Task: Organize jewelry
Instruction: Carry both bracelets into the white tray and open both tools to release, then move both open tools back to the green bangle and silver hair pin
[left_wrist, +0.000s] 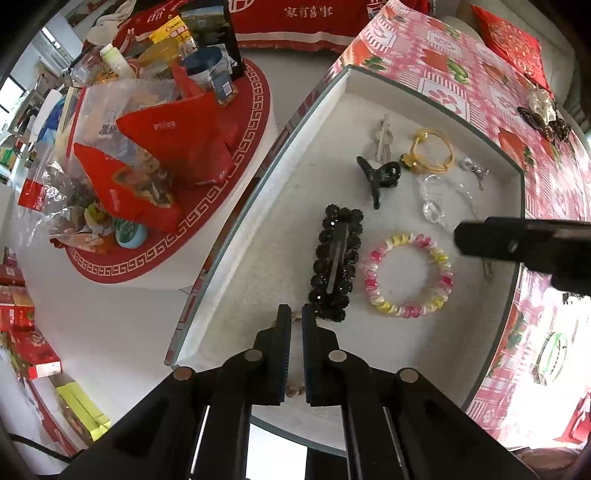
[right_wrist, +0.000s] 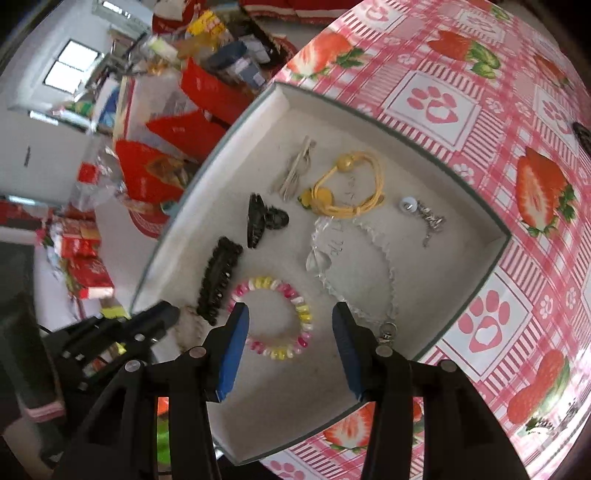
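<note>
A white tray holds several pieces. Among them are a pink-and-yellow bead bracelet, a black beaded hair clip, a black claw clip, a yellow cord bracelet and a clear bead necklace. My right gripper hangs open above the pink-and-yellow bracelet, with nothing between its pads. My left gripper is shut over the tray's near corner. A beige bead string shows at its tips; whether it is pinched I cannot tell.
The tray lies on a pink strawberry tablecloth. A dark hair piece with a white scrunchie lies past the tray's far corner, and a green ring by the near side. A round side table with red bags stands to the left.
</note>
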